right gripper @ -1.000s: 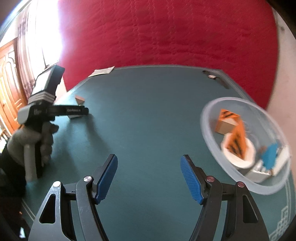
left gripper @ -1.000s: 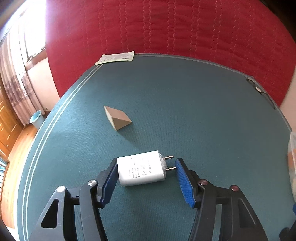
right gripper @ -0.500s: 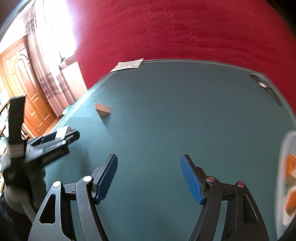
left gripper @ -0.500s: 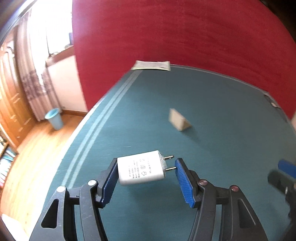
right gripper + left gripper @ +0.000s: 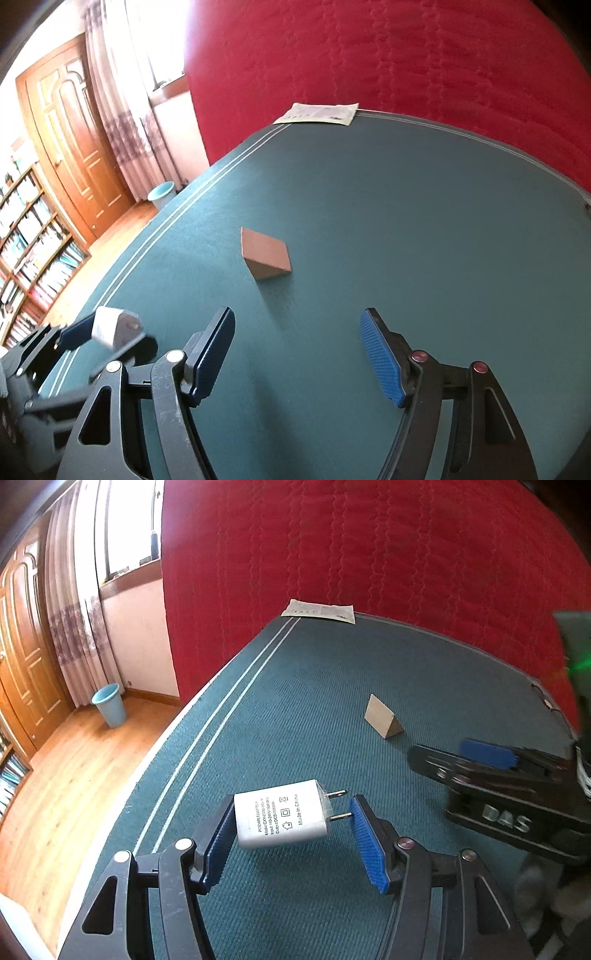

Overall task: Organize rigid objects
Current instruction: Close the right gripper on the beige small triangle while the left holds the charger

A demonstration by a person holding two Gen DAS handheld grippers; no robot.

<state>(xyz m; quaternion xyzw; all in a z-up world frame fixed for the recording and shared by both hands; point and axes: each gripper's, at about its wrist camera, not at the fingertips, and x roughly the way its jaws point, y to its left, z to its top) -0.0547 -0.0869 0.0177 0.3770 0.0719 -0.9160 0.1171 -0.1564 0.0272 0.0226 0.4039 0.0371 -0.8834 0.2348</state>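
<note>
A: Item one, left hand-held gripper point(image 5: 293, 832): pinching the charger point(image 5: 282, 814) end to end, one pad on its base, the other on the prong tips, held above the counter point(image 5: 332, 672).

B: Risk?

A: Prongs give a thin purchase, I judge; a sharp swing could twist it loose.

B: Item two?

A: Right hand-held gripper point(image 5: 297, 354): spread, nothing between the pads. The wedge point(image 5: 264, 253) lies ahead of it on the counter.

B: Surroundings?

A: Paper slip point(image 5: 317, 113) at the far edge, red quilt point(image 5: 388, 59) behind. My two tools sit close; they could clash. No container in view.
</note>
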